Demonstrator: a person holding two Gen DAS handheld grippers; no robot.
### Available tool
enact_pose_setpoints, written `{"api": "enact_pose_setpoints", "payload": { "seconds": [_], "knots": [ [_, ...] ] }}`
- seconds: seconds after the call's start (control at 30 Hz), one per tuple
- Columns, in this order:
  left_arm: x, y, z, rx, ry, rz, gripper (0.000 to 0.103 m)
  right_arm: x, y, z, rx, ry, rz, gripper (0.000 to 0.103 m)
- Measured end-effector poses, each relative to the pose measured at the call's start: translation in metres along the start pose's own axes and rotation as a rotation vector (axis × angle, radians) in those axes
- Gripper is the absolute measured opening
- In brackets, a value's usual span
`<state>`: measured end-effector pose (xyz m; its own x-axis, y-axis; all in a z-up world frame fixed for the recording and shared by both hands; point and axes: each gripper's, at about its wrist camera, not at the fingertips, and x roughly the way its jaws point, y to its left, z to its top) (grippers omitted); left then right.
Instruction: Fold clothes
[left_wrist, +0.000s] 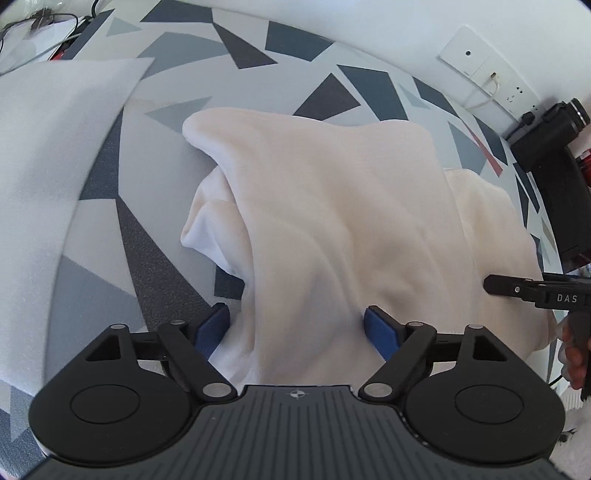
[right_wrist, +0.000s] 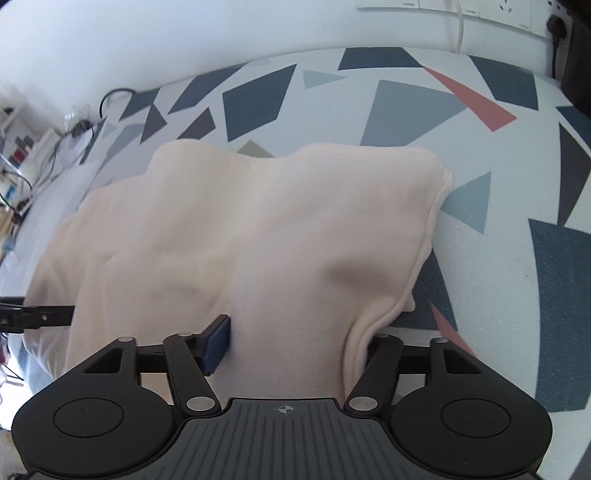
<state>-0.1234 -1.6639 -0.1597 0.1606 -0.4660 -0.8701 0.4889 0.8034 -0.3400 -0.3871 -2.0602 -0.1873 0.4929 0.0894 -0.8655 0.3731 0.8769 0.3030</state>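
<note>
Both hand-held grippers, left (left_wrist: 297, 328) and right (right_wrist: 295, 345), are standing apart around the cream garment (left_wrist: 332, 221), risking its unfolding.

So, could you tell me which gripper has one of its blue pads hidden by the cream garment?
The right gripper: the cream garment drapes over its right-hand finger, while the left gripper shows both pads.
</note>
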Motion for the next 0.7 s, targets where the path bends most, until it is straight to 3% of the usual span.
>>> {"api": "enact_pose_setpoints", "payload": {
  "seconds": [0.27,0.4,0.47,0.53,0.57,0.7],
  "knots": [
    [0.003,-0.008,0.002,0.048,-0.014,0.028,0.081,-0.001,0.001,-0.005,-0.004,0.003,-0.034,0.071],
    [0.004,-0.009,0.004,0.034,-0.011,0.042,0.081,0.003,0.009,-0.008,-0.018,0.024,-0.096,0.092],
    [0.004,-0.009,0.006,0.035,-0.007,0.048,0.083,0.000,0.004,-0.012,0.032,0.007,-0.084,0.092],
    [0.006,-0.010,0.009,0.052,0.000,0.075,0.091,-0.001,-0.002,-0.014,0.067,-0.006,-0.070,0.093],
    [0.008,-0.010,0.010,0.060,0.005,0.095,0.100,-0.001,-0.003,-0.014,0.068,-0.005,-0.073,0.093],
    [0.013,-0.008,0.014,0.065,0.017,0.111,0.103,0.001,0.002,-0.015,0.032,0.005,-0.115,0.097]
  ]
}}
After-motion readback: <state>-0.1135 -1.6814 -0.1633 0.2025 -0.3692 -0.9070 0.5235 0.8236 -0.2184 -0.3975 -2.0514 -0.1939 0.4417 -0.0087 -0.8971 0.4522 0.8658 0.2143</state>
